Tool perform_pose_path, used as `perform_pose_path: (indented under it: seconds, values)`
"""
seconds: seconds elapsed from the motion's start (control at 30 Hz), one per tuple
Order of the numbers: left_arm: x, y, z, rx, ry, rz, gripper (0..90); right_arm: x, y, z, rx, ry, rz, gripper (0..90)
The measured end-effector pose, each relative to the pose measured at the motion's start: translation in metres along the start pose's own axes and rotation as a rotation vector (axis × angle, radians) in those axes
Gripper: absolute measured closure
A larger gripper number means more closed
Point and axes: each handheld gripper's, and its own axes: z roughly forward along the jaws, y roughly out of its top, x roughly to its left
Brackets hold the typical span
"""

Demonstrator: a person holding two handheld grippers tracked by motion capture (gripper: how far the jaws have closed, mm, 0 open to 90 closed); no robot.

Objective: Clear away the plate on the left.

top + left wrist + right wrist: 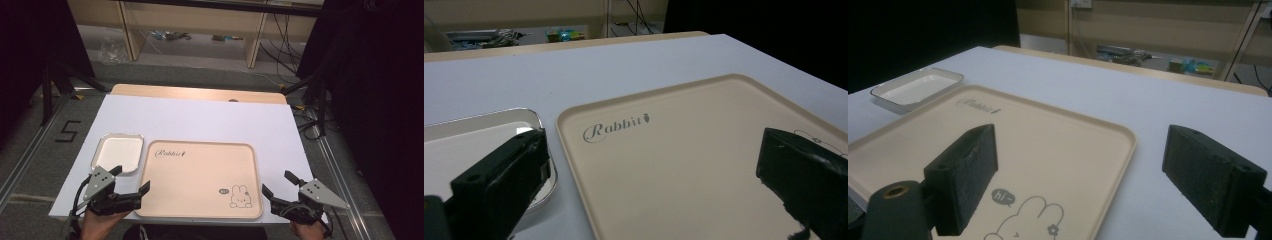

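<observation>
Beige tray (200,180) printed "Rabbit", flat on white table cover (200,117), near edge cut off in both gripper views. Small white metal-rimmed dish (117,152) just beside tray at 9 o'clock, partly hidden behind one jaw in left gripper view. Left gripper (132,181) at 7 o'clock of tray, jaws wide apart, holding nothing. Right gripper (280,185) at 5 o'clock, jaws wide apart too, nothing between. Rabbit drawing (241,196) half covered in right gripper view.
</observation>
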Motion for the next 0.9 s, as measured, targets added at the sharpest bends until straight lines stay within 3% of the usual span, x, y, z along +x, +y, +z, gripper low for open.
perform_pose_path:
  seconds: [0.57, 0.9]
  values:
    - [0.0019, -0.0005, 0.0024, 0.018, 0.008, 0.006, 1.5, 0.0001, 0.0002, 0.0001, -0.001, -0.004, -0.006, 15.2]
    - [0.0096, -0.0002, 0.0064, 0.038, 0.018, -0.034, 3.0, -0.0003, 0.0003, -0.0004, 0.001, -0.003, -0.006, 15.2]
